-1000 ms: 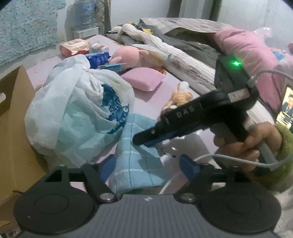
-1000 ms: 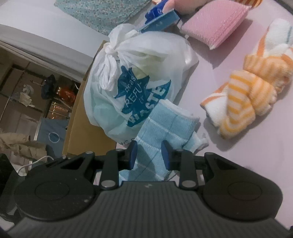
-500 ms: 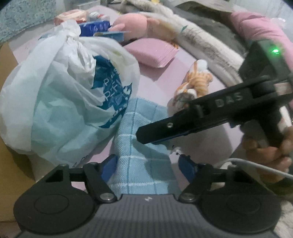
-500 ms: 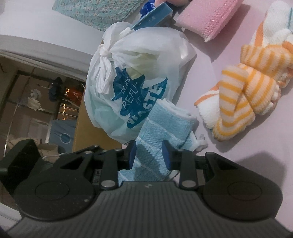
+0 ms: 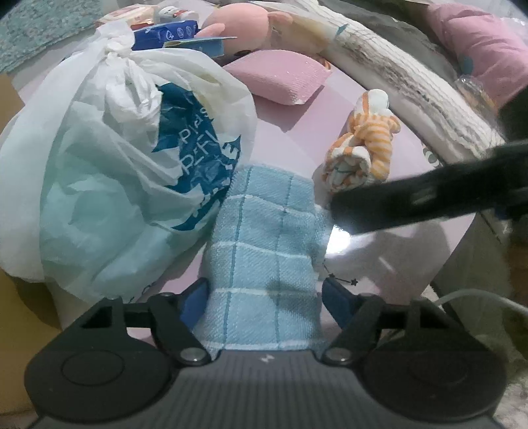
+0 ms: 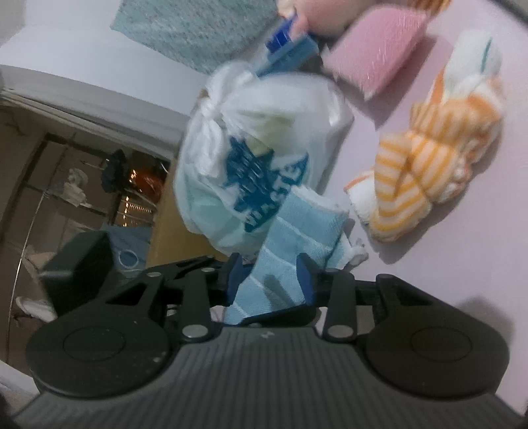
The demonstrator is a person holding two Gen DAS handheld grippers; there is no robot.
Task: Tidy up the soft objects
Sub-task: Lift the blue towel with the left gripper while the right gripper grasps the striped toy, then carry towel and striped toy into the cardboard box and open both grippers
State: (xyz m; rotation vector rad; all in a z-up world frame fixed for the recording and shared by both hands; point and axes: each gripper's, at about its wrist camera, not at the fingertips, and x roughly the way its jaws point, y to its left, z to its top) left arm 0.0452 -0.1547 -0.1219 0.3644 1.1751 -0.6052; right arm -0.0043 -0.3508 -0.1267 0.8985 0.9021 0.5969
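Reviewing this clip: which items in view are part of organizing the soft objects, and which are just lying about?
Job:
blue checked towel
orange striped cloth
pink cushion
pink plush toy

Lying about:
knotted plastic bag
blue packet
cardboard box

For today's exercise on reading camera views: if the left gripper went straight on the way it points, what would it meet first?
Most likely the blue towel, which already lies between the opening jaws of the left gripper. Whether the pads touch it is unclear.

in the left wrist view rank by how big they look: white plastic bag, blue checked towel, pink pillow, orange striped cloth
1. white plastic bag
2. blue checked towel, nearest the camera, so flattered
3. pink pillow and orange striped cloth look alike; the pillow lies farther off.
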